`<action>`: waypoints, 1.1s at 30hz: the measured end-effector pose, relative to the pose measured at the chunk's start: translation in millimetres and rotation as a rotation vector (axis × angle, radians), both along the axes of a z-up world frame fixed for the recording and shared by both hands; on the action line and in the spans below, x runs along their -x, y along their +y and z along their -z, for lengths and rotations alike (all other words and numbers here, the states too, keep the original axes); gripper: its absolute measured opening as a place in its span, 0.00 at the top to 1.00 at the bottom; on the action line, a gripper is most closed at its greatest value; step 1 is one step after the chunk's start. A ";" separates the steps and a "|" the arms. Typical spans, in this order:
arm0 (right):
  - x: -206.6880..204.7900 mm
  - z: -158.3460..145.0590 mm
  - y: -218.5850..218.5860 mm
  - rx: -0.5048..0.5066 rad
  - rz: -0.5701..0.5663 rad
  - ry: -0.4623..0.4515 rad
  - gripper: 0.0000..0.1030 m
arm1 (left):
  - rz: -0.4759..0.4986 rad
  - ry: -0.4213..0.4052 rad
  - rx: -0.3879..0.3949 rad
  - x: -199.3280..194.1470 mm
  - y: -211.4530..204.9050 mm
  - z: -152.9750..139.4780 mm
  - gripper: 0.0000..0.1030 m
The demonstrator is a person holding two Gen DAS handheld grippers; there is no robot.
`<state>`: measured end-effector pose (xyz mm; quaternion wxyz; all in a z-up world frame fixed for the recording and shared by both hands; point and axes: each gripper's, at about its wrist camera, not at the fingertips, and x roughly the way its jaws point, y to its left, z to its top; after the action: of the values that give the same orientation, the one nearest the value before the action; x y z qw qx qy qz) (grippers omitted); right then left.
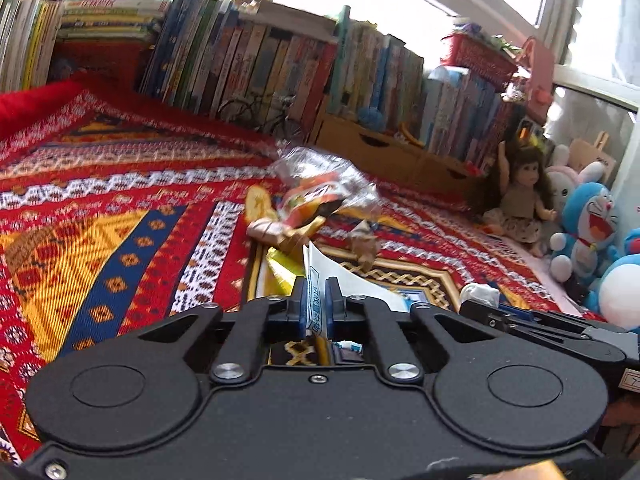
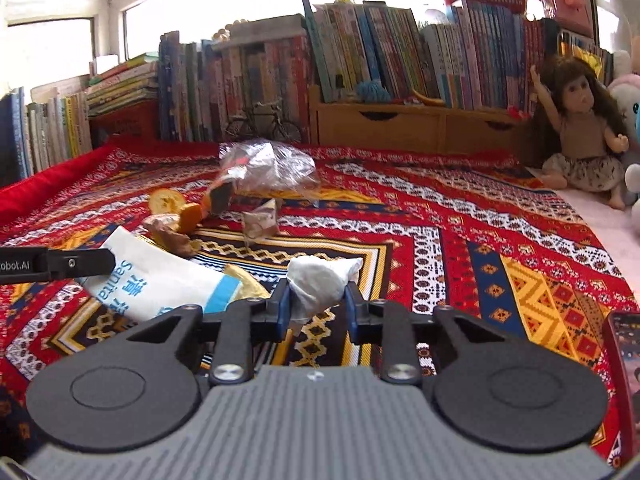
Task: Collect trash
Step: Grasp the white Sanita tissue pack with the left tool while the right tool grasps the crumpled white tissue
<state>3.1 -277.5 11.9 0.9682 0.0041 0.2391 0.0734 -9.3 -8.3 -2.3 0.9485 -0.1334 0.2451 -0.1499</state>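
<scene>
In the left wrist view my left gripper (image 1: 315, 294) is shut on the edge of a white packet with blue print (image 1: 344, 280), held just above the patterned cloth (image 1: 120, 216). The same packet (image 2: 160, 280) shows in the right wrist view. My right gripper (image 2: 317, 300) is shut on a crumpled white tissue (image 2: 320, 280), which also shows at the right of the left wrist view as a tissue (image 1: 480, 293). Beyond lie a clear plastic bag (image 2: 268, 168), orange peels (image 2: 170, 202), a brown paper scrap (image 2: 260, 220) and a yellow wrapper (image 2: 248, 286).
Rows of books (image 2: 360, 52) and wooden drawers (image 2: 400, 124) line the back, with a small model bicycle (image 2: 264, 122). A doll (image 2: 580, 128) and plush toys (image 1: 584, 224) sit at the right. A phone (image 2: 624, 364) lies at the near right edge.
</scene>
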 end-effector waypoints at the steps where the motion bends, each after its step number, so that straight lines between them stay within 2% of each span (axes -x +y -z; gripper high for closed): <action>1: 2.8 -2.0 -0.1 -0.004 -0.002 -0.006 0.69 | 0.003 -0.011 -0.002 3.3 -0.9 -3.2 0.93; 11: 35.0 -19.2 0.1 0.008 -0.042 -0.052 0.69 | 0.032 -0.093 -0.028 36.4 -7.9 -31.1 0.95; 14: 42.3 -20.2 0.9 0.014 -0.052 -0.052 0.69 | 0.016 -0.089 -0.043 37.2 -10.3 -27.2 0.86; 16: 43.8 -17.8 1.6 0.017 -0.056 -0.044 0.69 | 0.004 -0.057 -0.042 32.6 -12.7 -19.9 0.70; 23: 39.8 -2.7 7.6 0.009 -0.079 0.005 0.69 | -0.011 0.016 0.041 10.7 -19.3 2.5 0.60; 26: 38.2 1.8 10.8 0.010 -0.089 0.019 0.69 | -0.030 0.031 0.047 2.2 -25.1 7.3 0.69; 27: 38.3 2.7 11.7 0.011 -0.091 0.020 0.69 | -0.030 0.038 0.042 0.5 -26.9 7.7 0.84; 30: 39.4 3.0 12.7 0.007 -0.098 0.021 0.69 | -0.022 0.036 0.034 3.1 -30.2 4.8 0.89; 33: 41.4 1.0 12.8 0.010 -0.102 0.014 0.69 | -0.013 0.005 -0.026 11.8 -35.1 -2.7 0.92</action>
<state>-38.3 -264.7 10.9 0.9615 -0.0124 0.2462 0.1216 -21.1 -43.5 0.4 0.9506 -0.1231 0.2483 -0.1401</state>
